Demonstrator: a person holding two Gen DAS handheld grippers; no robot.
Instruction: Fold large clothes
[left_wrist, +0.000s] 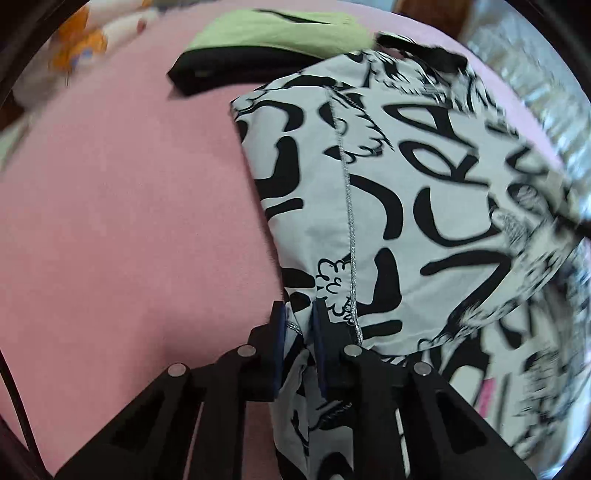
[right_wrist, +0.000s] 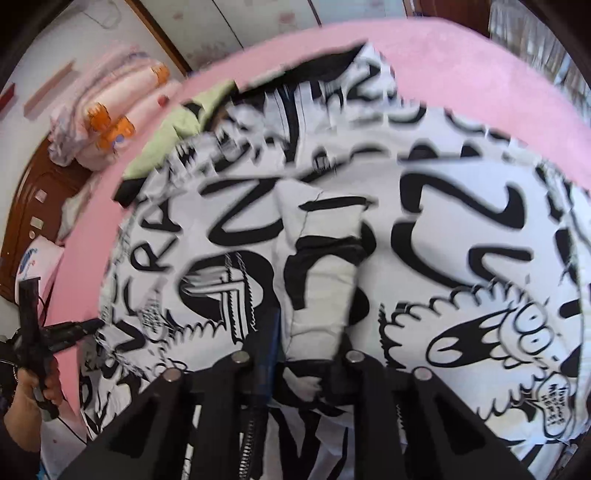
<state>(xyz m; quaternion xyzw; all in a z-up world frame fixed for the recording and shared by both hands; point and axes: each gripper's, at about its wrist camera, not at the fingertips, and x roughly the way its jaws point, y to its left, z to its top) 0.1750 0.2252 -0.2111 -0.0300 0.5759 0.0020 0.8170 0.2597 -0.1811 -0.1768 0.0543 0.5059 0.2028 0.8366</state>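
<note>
Pinching the printed garment (left_wrist: 388, 192) at its near edge, the left gripper (left_wrist: 299, 317) and right gripper (right_wrist: 314, 332) are shown with the cloth stretched ahead over the pink bed (left_wrist: 129, 203).

you've got pink bed sheet (left_wrist: 129, 192) under everything, filling most of left wrist view. green-and-black folded garment (left_wrist: 266, 40) lies on it at far side. in right wrist view, you see pink bedding pile with orange print (right_wrist: 107, 125) beyond sheet edge, dark brown wooden headboard (right_wrist: 33, 206) beside it, white wall with wooden trim (right_wrist: 207, 26) behind.
</note>
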